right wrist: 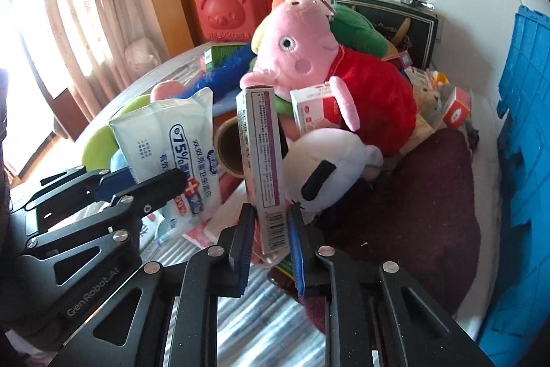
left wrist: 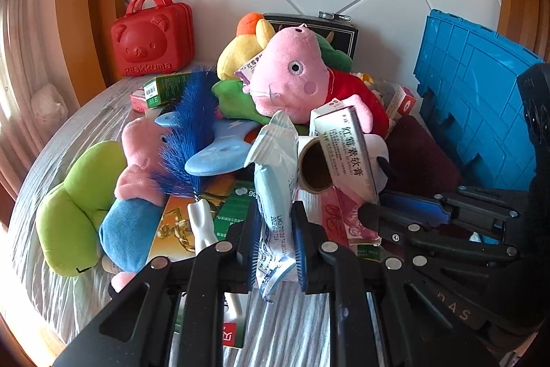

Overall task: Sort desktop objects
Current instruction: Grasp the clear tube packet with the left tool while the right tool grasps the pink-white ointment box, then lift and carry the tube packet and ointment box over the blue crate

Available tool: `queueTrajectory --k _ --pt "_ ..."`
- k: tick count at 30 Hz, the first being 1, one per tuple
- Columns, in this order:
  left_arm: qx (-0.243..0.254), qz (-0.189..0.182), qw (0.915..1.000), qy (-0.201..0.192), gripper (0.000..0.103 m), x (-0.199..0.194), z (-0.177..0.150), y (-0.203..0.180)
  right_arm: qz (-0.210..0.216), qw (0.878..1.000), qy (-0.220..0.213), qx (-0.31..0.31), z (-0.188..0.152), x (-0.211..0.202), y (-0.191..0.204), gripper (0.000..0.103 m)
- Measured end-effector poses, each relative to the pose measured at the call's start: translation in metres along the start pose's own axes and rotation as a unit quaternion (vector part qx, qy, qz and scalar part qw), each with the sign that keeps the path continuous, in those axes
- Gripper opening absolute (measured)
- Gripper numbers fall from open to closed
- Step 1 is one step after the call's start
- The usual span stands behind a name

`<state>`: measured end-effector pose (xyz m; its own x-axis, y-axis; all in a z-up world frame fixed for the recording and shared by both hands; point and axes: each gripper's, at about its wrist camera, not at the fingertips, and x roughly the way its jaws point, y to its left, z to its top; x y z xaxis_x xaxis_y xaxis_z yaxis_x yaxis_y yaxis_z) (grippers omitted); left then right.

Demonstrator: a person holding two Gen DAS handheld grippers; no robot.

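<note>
My left gripper [left wrist: 275, 243] is shut on a pale blue pack of wet wipes [left wrist: 275, 174] and holds it upright above the pile; the pack also shows in the right wrist view [right wrist: 172, 143]. My right gripper [right wrist: 270, 239] is shut on a long white and purple medicine box [right wrist: 263, 153], held upright; the same box shows in the left wrist view [left wrist: 347, 150], with the right gripper [left wrist: 405, 212] beside it. A pink pig plush in a red dress [left wrist: 292, 74] [right wrist: 309, 50] lies on top of the heap behind both.
A blue plastic crate [left wrist: 481, 98] [right wrist: 526, 160] stands at the right. A red bear case [left wrist: 154, 36] stands at the back left. A tape roll [left wrist: 314, 167], blue brush [left wrist: 192, 112], green plush [left wrist: 72, 205], white plush [right wrist: 326, 167], dark red cloth [right wrist: 419, 195] and small boxes crowd the table.
</note>
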<state>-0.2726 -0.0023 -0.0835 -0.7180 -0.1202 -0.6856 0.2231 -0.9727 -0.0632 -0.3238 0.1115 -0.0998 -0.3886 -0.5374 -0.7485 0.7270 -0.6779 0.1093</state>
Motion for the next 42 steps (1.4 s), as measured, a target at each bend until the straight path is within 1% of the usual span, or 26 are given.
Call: queueTrajectory --k 5,12,17,22,26,31,34,38,42 --pt "0.001 0.006 0.9999 -0.009 0.017 -0.010 0.001 0.000 -0.001 1.000 -0.006 -0.001 0.000 -0.007 0.007 0.019" --pt "0.001 0.017 0.9993 -0.034 0.017 -0.031 0.008 0.001 -0.003 0.999 -0.048 -0.005 0.006 -0.037 0.019 0.018" --pt "0.011 0.020 0.9975 -0.067 0.017 -0.054 0.018 -0.005 -0.007 0.996 -0.088 -0.010 0.015 -0.066 0.024 0.018" --pt "0.022 0.009 0.9948 -0.099 0.017 -0.077 0.032 -0.018 -0.023 0.993 -0.119 -0.011 0.024 -0.098 0.026 0.018" --pt "0.037 -0.010 0.9910 -0.128 0.017 -0.097 0.048 -0.038 -0.050 0.987 -0.152 -0.004 0.028 -0.139 0.021 0.018" --pt "0.067 -0.051 0.9812 -0.174 0.017 -0.125 0.080 -0.082 -0.103 0.973 -0.205 0.015 0.031 -0.206 0.003 0.018" --pt "0.078 -0.081 0.9742 -0.196 0.017 -0.142 0.096 -0.115 -0.139 0.960 -0.240 0.035 0.027 -0.252 -0.017 0.018" --pt "0.101 -0.124 0.9607 -0.227 0.017 -0.167 0.110 -0.172 -0.207 0.937 -0.275 0.061 0.011 -0.310 -0.050 0.018" --pt "0.131 -0.162 0.9487 -0.238 0.017 -0.183 0.115 -0.234 -0.276 0.913 -0.282 0.097 -0.017 -0.354 -0.093 0.018"
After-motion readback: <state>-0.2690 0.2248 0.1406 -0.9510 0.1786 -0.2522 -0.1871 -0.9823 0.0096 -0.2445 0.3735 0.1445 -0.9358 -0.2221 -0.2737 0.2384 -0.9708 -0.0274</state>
